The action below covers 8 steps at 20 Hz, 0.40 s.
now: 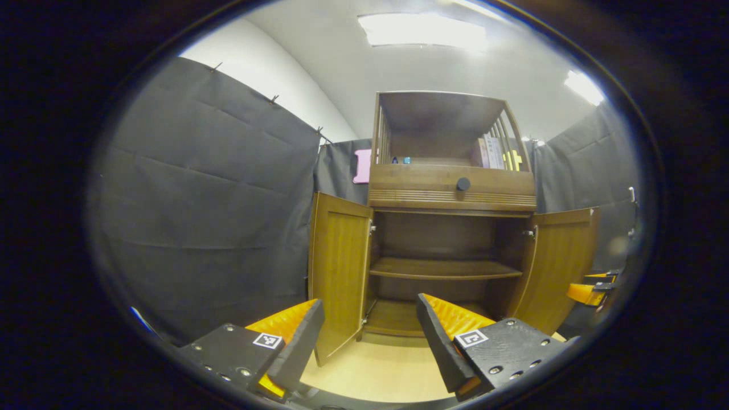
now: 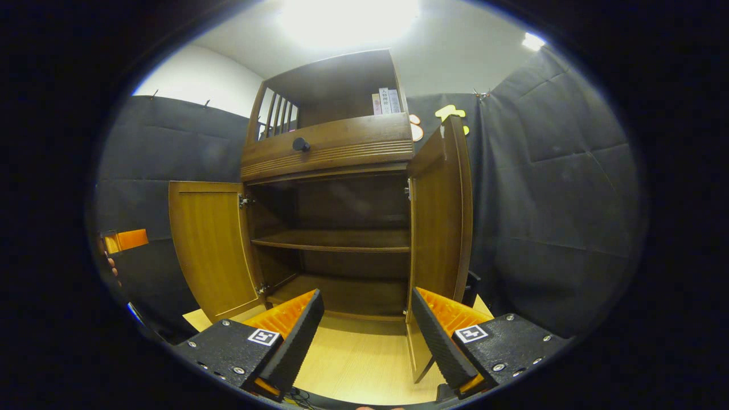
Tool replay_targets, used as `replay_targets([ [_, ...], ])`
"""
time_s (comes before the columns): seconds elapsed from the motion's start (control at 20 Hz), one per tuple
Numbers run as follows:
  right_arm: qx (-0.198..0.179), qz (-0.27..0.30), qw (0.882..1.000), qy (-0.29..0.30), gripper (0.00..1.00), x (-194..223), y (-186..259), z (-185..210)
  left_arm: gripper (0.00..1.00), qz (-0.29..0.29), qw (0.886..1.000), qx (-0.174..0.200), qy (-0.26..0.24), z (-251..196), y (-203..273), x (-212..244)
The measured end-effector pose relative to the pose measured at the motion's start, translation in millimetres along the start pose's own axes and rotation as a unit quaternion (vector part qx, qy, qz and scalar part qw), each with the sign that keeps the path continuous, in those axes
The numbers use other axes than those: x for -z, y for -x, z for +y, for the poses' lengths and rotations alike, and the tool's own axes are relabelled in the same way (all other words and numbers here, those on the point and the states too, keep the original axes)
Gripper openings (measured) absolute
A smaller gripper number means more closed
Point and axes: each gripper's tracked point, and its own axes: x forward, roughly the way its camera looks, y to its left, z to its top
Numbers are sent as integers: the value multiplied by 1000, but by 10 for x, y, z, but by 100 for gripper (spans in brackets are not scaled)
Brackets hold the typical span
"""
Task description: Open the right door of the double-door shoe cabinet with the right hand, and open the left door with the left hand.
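Standing open on both sides, the shoe cabinet shows its dark inside, with one shelf across the middle and a bottom board below it. In the left gripper view the left door swings out from the cabinet's left edge, and the right door swings out from its right edge. Above the doors runs a drawer front with a round dark knob, and above that an open compartment holds a few books against its right slatted side. The left gripper hangs in front of the cabinet, low, near the left door, its fingers released and spread wide with nothing between them. In the right gripper view the right gripper sits in front of the cabinet's lower opening, beside the right door, which stands almost edge-on; its fingers are also spread apart and hold nothing. The left door faces this view broadly, and beyond it, well left of the cabinet, the other gripper shows with a hand's fingertips on it. A pale wooden floor runs up to the cabinet's base
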Motion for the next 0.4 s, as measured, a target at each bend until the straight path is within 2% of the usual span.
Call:
replay_targets([
  [0.25,1,9,1000,-12,96,66,62,19,99,-3,999,11,-37,-122,69,-9],
  [0.4,-1,16,1000,-18,96,112,79,42,99,4,1000,13,-27,-149,100,81],
])
